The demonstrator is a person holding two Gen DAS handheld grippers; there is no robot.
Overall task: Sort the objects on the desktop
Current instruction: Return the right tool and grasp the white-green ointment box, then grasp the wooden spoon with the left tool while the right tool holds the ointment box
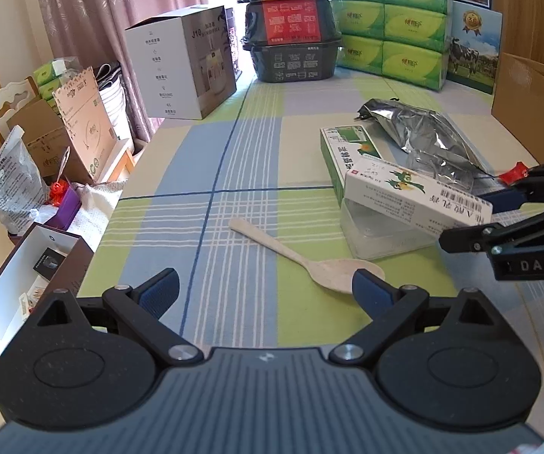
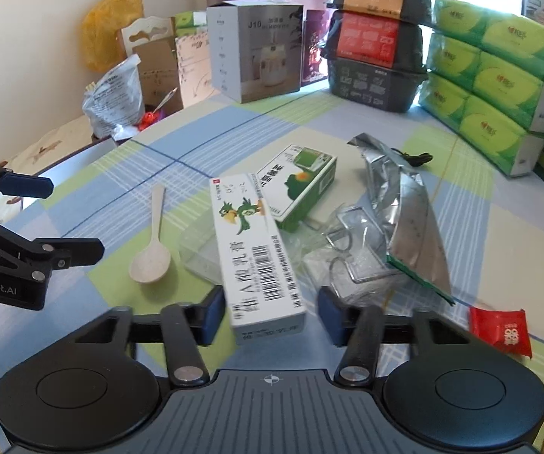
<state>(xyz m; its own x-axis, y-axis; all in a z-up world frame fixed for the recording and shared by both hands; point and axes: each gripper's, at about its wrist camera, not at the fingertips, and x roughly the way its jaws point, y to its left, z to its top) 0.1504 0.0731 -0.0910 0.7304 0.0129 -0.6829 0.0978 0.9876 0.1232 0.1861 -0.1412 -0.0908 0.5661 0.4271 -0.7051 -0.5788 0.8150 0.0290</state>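
Note:
A long white medicine box (image 2: 256, 249) with a green bird print lies tilted on a clear plastic container (image 2: 200, 253). Its near end sits between the fingers of my right gripper (image 2: 268, 316), which is open with small gaps on both sides. Behind it lies a green box (image 2: 302, 185). A beige spoon (image 1: 290, 253) lies on the checked tablecloth, its bowl just beyond the right fingertip of my left gripper (image 1: 264, 287), which is open and empty. In the left wrist view the right gripper (image 1: 470, 219) comes in from the right around the white box (image 1: 415, 193).
A crumpled silver foil bag (image 2: 404, 208) and a clear plastic piece (image 2: 347, 257) lie right of the boxes, with a red packet (image 2: 499, 329) nearer. Stacked black containers (image 1: 290, 30), green tissue packs (image 1: 393, 22) and a grey carton (image 1: 184, 64) line the far edge. An open box (image 1: 14, 283) sits left.

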